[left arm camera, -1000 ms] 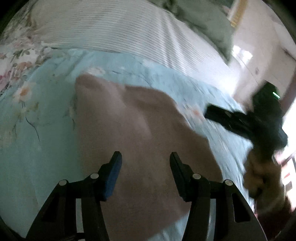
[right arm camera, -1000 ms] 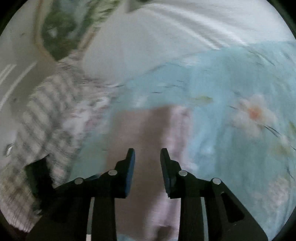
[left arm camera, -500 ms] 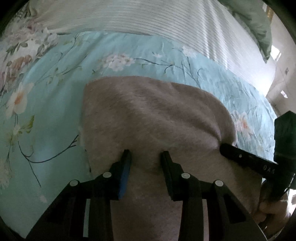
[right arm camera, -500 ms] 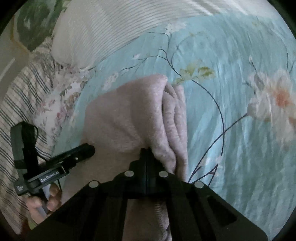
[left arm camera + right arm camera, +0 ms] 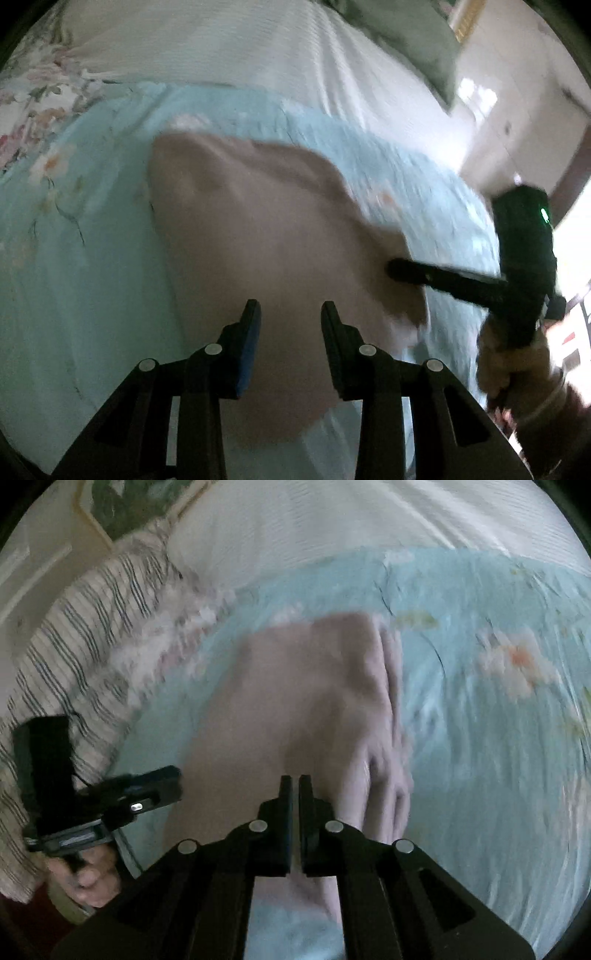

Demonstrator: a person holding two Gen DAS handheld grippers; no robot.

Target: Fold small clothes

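Garment (image 5: 266, 236) on bedspread (image 5: 74, 258) beneath both | left tool (image 5: 290, 310) spread | right tool (image 5: 294, 779) nearly closed, empty

From my left camera, the left gripper (image 5: 290, 314) hangs above the folded pink garment (image 5: 258, 236), jaws parted with nothing between them. The garment lies on the light blue floral bedspread (image 5: 74, 258). At the garment's right edge I see the right gripper (image 5: 397, 267), held in a hand (image 5: 509, 373); blur hides its jaws. Beyond lies a white striped sheet (image 5: 229, 48).
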